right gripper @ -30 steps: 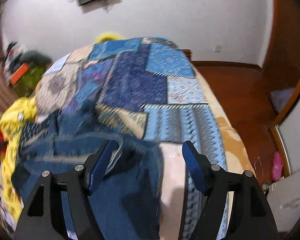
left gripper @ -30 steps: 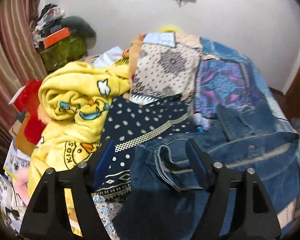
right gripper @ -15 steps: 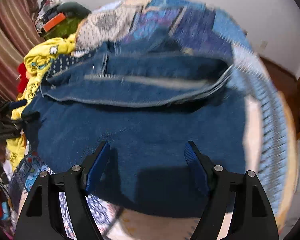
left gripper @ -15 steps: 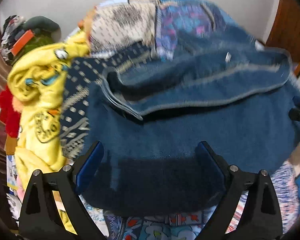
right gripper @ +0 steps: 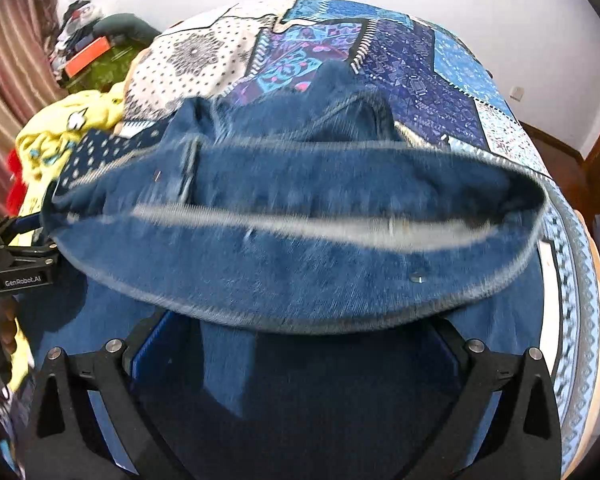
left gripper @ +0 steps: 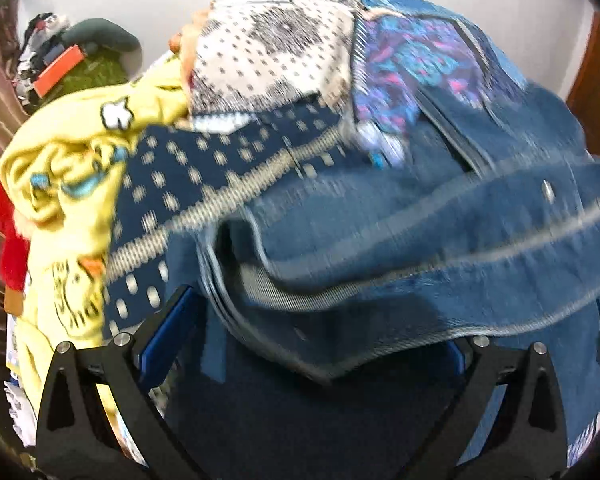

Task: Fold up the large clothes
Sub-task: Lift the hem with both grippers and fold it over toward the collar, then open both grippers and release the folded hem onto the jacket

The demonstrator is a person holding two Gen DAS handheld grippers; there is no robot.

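The jeans (right gripper: pixel 300 248) lay folded across the middle of both frames on the patchwork bedspread (right gripper: pixel 420 80). The left gripper (left gripper: pixel 304 336) and right gripper (right gripper: pixel 296 340) were opening wide, fabric between but unpinched. Released unevenly, the upper layer could slide and skew.

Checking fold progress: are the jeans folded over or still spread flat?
Folded over, loosely: the jeans have an upper layer doubled back over a lower one, its curved edge overhanging. Not flat; the waistband gapes.
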